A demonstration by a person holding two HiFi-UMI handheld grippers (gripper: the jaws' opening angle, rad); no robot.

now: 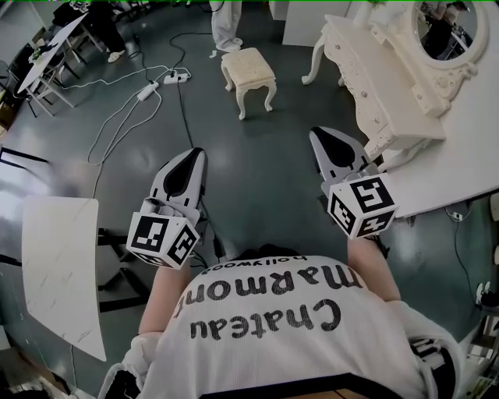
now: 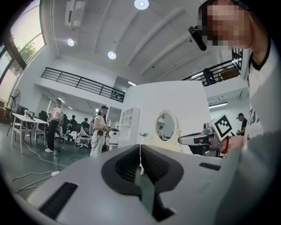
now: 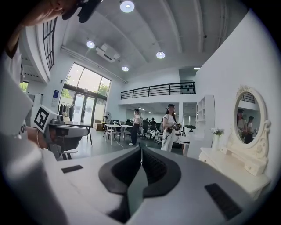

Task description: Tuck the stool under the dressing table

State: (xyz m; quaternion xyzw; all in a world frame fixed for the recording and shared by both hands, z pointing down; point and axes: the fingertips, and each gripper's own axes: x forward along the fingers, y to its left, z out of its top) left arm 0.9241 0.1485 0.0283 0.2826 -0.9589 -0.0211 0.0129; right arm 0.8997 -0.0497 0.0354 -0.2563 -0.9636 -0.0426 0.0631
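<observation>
A cream cushioned stool [image 1: 248,74] with curved white legs stands on the dark floor, well ahead of both grippers and apart from them. The white dressing table [image 1: 390,86] with its oval mirror [image 1: 448,31] is at the upper right; the stool is left of it, out in the open. My left gripper [image 1: 192,153] and right gripper [image 1: 323,134] are held side by side in front of me, both shut and holding nothing. The left gripper view shows shut jaws [image 2: 140,147] and the mirror [image 2: 167,126] beyond. The right gripper view shows shut jaws [image 3: 140,148] and the dressing table [image 3: 232,165] at the right.
Cables and power strips [image 1: 148,90] lie on the floor left of the stool. A white tabletop [image 1: 62,265] is at my near left, a desk [image 1: 51,47] at the far left. A person [image 1: 226,23] stands just behind the stool. The dressing table stands on a white platform [image 1: 460,148].
</observation>
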